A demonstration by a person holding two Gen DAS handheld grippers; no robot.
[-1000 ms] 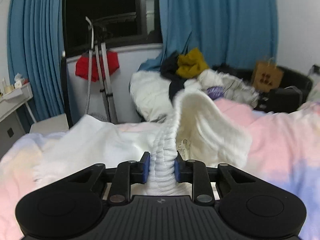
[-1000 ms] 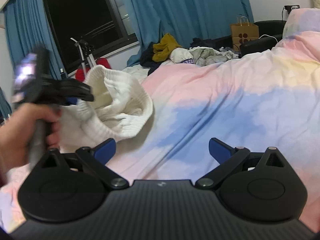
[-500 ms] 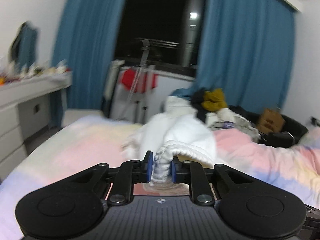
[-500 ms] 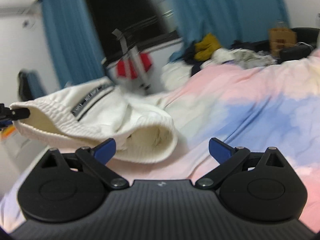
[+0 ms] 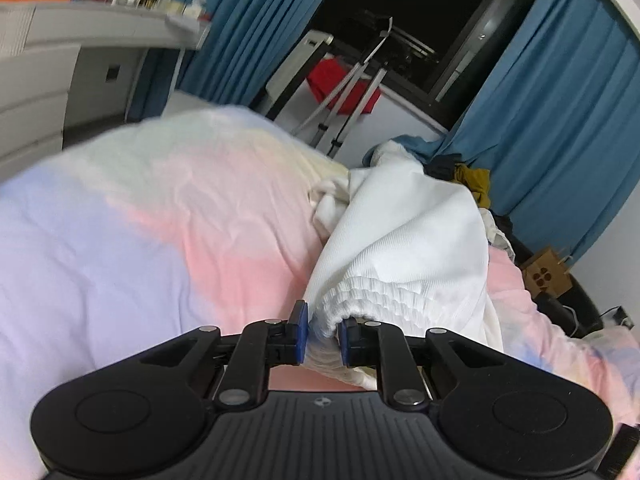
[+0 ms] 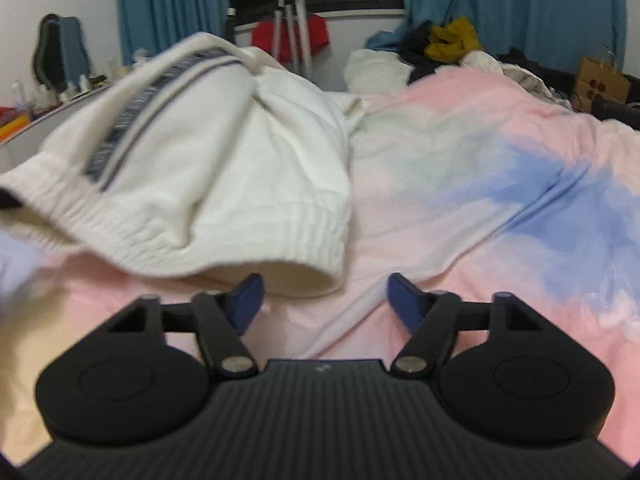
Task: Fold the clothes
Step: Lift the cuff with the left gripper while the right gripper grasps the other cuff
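Note:
White knit trousers with a ribbed waistband [image 5: 404, 248] hang over the pastel bed cover [image 5: 132, 240]. My left gripper [image 5: 323, 338] is shut on the waistband and holds it up off the bed. In the right wrist view the same garment [image 6: 216, 160] shows a dark side stripe and its waistband opening lies just ahead of my right gripper [image 6: 326, 300]. The right gripper is open and empty, low over the bed cover [image 6: 480, 184]. The garment's far end is bunched and partly hidden.
A pile of other clothes [image 6: 440, 44] lies at the far end of the bed. A tripod stand with a red cloth [image 6: 296, 36] stands by the window. A brown paper bag [image 6: 600, 80] sits at the right. A white desk [image 5: 60, 60] runs along the left.
My left gripper has pulled the waistband leftward and tilted, stretching the garment across the bed. My right gripper has closed in on the waistband opening, still open.

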